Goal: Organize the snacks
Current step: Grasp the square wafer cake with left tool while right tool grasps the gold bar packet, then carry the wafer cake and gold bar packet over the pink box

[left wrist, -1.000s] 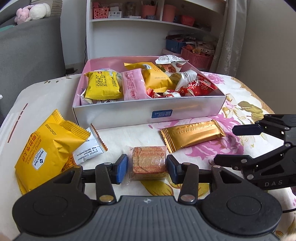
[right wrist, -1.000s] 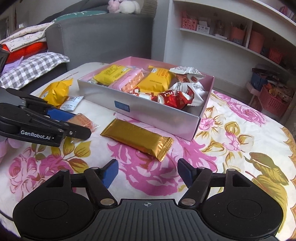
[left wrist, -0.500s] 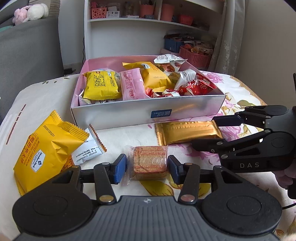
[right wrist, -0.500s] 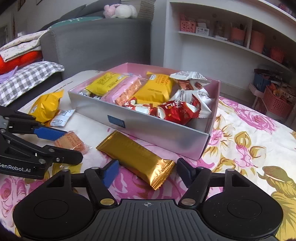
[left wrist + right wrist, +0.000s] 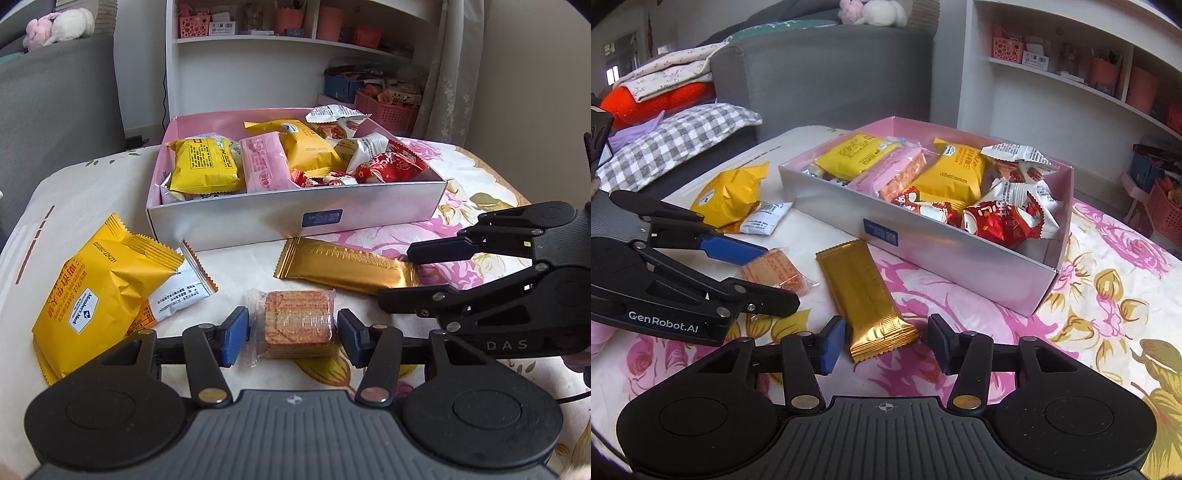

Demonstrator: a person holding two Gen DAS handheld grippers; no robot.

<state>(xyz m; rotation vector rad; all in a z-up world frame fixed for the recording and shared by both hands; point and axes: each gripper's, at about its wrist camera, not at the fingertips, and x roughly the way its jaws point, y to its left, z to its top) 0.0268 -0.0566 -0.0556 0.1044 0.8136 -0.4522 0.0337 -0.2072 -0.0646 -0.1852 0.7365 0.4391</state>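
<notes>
A clear-wrapped wafer biscuit (image 5: 297, 325) lies on the table between the open jaws of my left gripper (image 5: 293, 336); the pads stand close on either side, not pressing it. A gold foil bar (image 5: 866, 295) lies in front of the pink box (image 5: 960, 254); its near end sits between the open jaws of my right gripper (image 5: 886, 343). The wafer also shows in the right wrist view (image 5: 775, 273). The box (image 5: 295, 218) holds several yellow, pink, white and red snack packs.
A yellow snack bag (image 5: 96, 291) and a white sachet (image 5: 181, 291) lie left of the box. A grey sofa (image 5: 820, 77) stands behind the table and a white shelf unit (image 5: 280, 55) beyond. The floral tablecloth (image 5: 1108, 302) extends right.
My right gripper has moved forward and left onto the near end of the gold bar. My left gripper has edged slightly forward around the wafer. Both stay open.
</notes>
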